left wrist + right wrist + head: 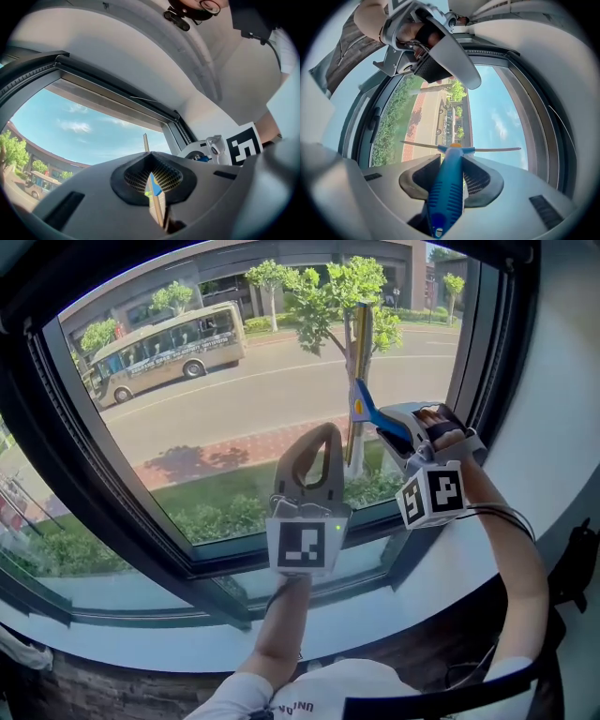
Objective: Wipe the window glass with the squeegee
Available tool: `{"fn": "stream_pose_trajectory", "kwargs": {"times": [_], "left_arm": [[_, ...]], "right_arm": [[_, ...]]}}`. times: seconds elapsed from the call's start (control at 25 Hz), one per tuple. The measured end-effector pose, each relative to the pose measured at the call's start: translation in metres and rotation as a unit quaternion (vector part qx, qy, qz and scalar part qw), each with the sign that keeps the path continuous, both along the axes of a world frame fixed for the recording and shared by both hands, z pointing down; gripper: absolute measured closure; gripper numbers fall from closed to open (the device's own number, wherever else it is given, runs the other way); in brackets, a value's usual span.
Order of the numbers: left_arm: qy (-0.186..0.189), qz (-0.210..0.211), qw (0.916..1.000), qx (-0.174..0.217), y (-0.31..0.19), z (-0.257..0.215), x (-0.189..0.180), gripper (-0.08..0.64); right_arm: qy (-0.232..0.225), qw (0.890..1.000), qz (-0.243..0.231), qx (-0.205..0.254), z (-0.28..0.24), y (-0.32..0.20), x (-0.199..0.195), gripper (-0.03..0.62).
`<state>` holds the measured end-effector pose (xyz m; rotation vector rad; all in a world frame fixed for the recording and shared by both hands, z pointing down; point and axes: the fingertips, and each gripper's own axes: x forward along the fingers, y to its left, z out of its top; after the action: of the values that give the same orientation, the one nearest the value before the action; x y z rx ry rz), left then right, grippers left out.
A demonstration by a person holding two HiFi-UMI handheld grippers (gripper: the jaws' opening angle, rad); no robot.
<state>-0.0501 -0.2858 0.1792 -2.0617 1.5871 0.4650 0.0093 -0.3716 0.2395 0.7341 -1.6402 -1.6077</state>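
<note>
Nearest the camera, the person's two forearms reach up from the bottom of the head view, the left one [281, 624] in the middle and the right one [514, 554] along the right side. Each carries a marker cube, one at the middle [302, 545] and one to its right [433, 495].

Above the middle cube the left tool [328, 435] points up at the pane. Its jaws are pressed together at the tips, the pads bow apart below them, and nothing sits between them. It is just to the left of the lower end of the squeegee blade.

The right tool [386, 425] pinches the squeegee [361, 390] by its blue handle [445, 197], which runs straight out between the two jaws. The blade [497, 150] crosses the end of the handle. In the head view the blade stands upright before the right part of the window glass [234, 399], with its top end high on the pane. Whether the blade's edge touches the glass cannot be told.

Below the tools lies the pale sill [122, 638], and a dark window frame [122, 512] surrounds the pane.

Beyond the glass a green hedge [225, 517] runs along a brick path [225, 451], then a grey road [272, 385]. A beige bus [169, 351] is on the road at the upper left. A tree [337, 296] rises behind the squeegee, and more trees line the far side.
</note>
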Motion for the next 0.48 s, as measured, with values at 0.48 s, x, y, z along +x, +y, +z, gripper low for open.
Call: {"fn": "stream_pose_trajectory", "kwargs": {"times": [0.48], "left_arm": [[-0.028,0.013,0.9995,-0.009,-0.016,0.0,0.024,0.561]], "right_arm": [[-0.002,1.0,0.03,0.0,-0.005,-0.018,0.036,0.448]]}}
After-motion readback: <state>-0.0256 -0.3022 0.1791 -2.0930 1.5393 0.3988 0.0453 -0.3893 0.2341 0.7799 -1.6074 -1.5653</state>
